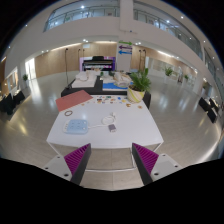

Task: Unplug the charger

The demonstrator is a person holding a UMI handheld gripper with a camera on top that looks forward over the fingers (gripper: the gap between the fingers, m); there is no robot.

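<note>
The charger [110,121] — a small white item with a thin cable — lies near the middle of the white bench [138,132], well ahead of the gripper [111,160]. The gripper is held wide, both magenta pads [79,157] clear of any object, with nothing between them. A bluish item [76,126] sits left of the charger; beyond are a red mat [73,99] and a potted plant [139,84].

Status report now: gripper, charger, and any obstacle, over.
Gripper open, empty, short of the white table. Charger with cable on the table, beyond the fingers, untouched. Blue object lies beside it; approach looks free.
</note>
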